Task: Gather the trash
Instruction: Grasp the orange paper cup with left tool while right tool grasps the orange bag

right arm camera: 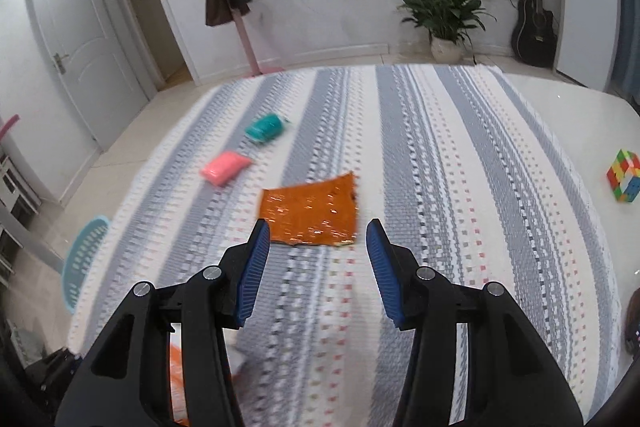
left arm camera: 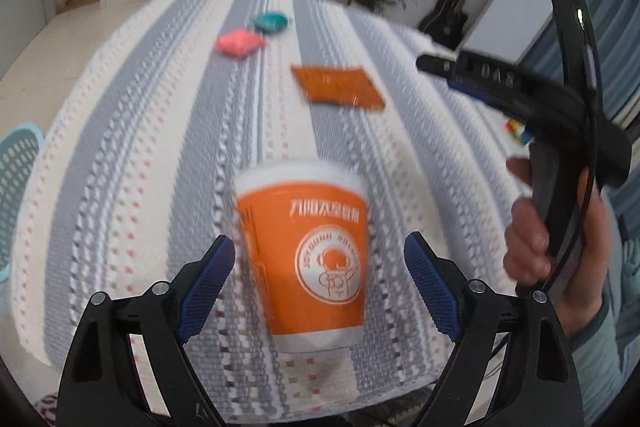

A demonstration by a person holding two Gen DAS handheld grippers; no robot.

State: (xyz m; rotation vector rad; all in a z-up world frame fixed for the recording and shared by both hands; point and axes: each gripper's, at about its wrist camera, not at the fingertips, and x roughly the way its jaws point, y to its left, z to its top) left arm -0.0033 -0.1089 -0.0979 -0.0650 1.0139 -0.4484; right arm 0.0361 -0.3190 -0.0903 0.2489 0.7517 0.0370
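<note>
An orange and white paper cup (left arm camera: pixel 310 259) stands upright near the front edge of the striped tablecloth (left arm camera: pixel 160 147). My left gripper (left arm camera: pixel 320 267) is open, its blue pads either side of the cup without touching it. Farther back lie an orange foil wrapper (left arm camera: pixel 340 87), a pink packet (left arm camera: pixel 238 43) and a teal packet (left arm camera: pixel 270 21). My right gripper (right arm camera: pixel 318 251) is open and empty, hovering just in front of the orange wrapper (right arm camera: pixel 310 211). The pink packet (right arm camera: pixel 224 167) and teal packet (right arm camera: pixel 264 127) lie beyond it to the left. The right gripper's body (left arm camera: pixel 560 99) shows in the left wrist view at right.
A light blue perforated basket (right arm camera: pixel 86 259) stands off the table's left side; it also shows in the left wrist view (left arm camera: pixel 16 179). A colourful cube (right arm camera: pixel 624 181) sits at the right edge. A potted plant (right arm camera: pixel 444 15), guitar and coat stand line the far wall.
</note>
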